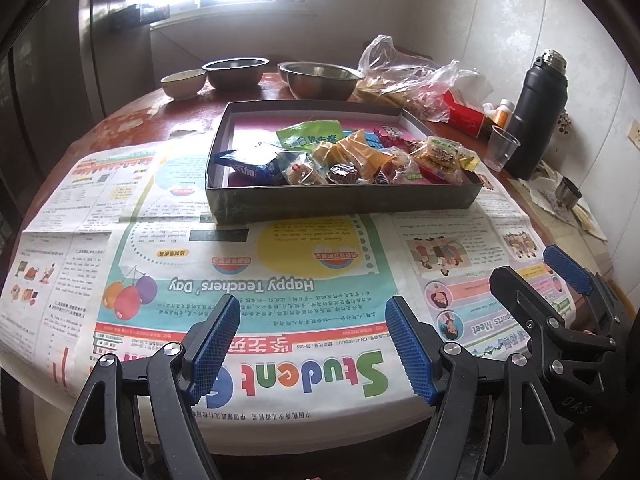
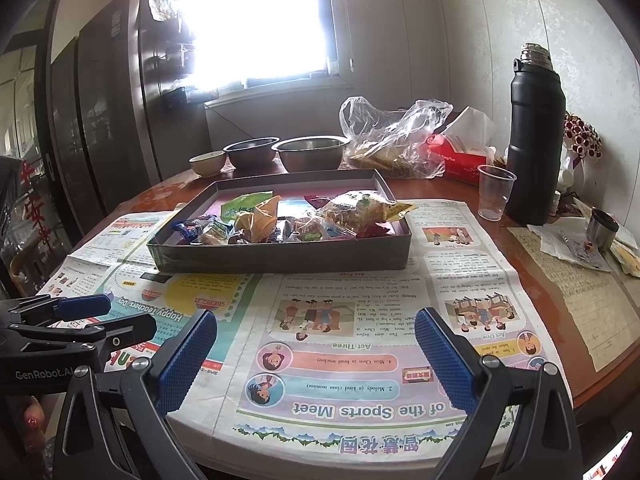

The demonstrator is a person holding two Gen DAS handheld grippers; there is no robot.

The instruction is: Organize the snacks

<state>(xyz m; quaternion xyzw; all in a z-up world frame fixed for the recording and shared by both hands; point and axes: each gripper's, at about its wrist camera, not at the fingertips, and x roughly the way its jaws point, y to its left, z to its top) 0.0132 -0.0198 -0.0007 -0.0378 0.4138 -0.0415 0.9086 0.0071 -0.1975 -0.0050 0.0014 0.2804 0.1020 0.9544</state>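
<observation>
Presently, left gripper (image 1: 312,350) and right gripper (image 2: 316,358) hover over the newspaper (image 1: 280,280), jaws apart and empty. Snacks (image 1: 360,160) lie heaped in the box (image 1: 340,200) (slippery wrappers): a pinch may drag neighbours out.

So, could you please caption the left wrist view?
Open left gripper hovers over newspaper before a box of snacks.

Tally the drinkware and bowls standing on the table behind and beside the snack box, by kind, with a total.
Metal bowls: 2
Ceramic bowl: 1
Clear plastic cup: 1
Black flask: 1
Small metal cup: 1
Total: 6
</observation>
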